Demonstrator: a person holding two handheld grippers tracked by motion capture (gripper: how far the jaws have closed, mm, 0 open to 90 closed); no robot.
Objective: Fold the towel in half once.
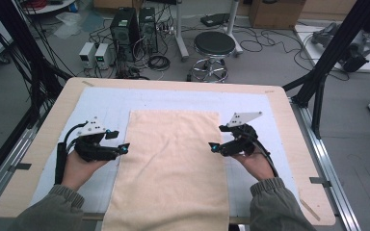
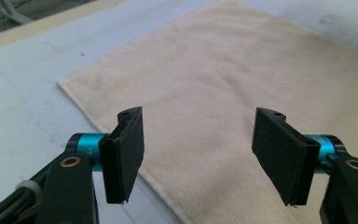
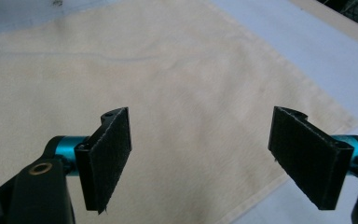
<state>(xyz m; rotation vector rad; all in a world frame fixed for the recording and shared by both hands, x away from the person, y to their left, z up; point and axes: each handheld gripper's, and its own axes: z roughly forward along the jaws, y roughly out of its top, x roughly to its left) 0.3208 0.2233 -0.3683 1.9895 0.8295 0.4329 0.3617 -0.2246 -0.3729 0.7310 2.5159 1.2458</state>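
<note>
Nearest me, at the table's near edge, my two sleeved forearms come in, and the beige cloth (image 1: 171, 168) hangs slightly over that edge between them. It lies flat lengthwise on a pale blue mat (image 1: 101, 103) that covers most of the wooden table (image 1: 289, 120), its far edge stopping short of the mat's far edge.

My left gripper (image 1: 123, 148) sits at the cloth's left edge about halfway along, and my right gripper (image 1: 213, 147) sits inside the right edge at about the same depth, both pointing inward toward each other. From above I cannot judge their jaw gaps well.

The gripper views settle that. Looking along my left gripper (image 2: 198, 161), the jaws stand wide apart and released, nothing between them, with the cloth's left edge running diagonally beneath and a far corner of the cloth visible on the mat. Looking along my right gripper (image 3: 205, 161), the jaws are likewise spread and empty, above the cloth's right edge, with its corner showing to the right. These close views also show a faint crease in the weave.

Farther off, the high view alone takes in the floor beyond the table: a round black stool (image 1: 214, 45), two computer towers (image 1: 134, 26), tangled cables and a cardboard box (image 1: 274, 12).
</note>
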